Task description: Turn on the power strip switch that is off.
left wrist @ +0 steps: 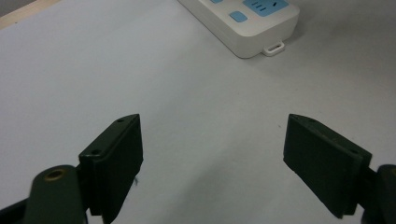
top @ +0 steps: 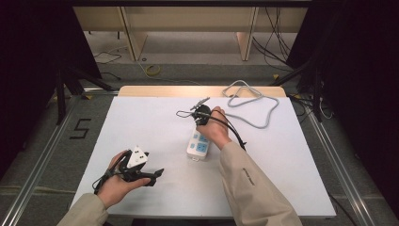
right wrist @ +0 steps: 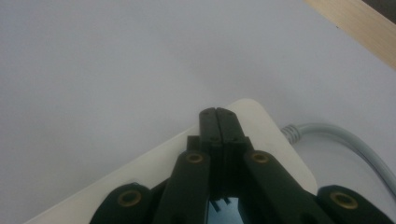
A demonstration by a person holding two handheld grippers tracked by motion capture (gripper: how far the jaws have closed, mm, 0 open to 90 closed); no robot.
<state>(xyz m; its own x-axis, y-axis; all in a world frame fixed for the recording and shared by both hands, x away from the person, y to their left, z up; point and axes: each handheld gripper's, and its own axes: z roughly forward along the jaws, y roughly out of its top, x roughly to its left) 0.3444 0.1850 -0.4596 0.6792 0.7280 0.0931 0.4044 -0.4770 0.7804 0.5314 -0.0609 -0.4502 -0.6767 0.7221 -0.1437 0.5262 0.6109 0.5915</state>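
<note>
Power strip (top: 198, 143) lies directly under the right gripper (top: 203, 116), its long axis running away from the person, grey cord (top: 254, 106) beyond; those jaws are pressed together, holding nothing. Left gripper (top: 141, 172) rests farther off, jaws spread wide and empty

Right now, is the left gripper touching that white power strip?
Apart. In the left gripper view, the left gripper stands open over bare table, and the power strip lies well beyond its jaws, a stretch of white table between them.
</note>
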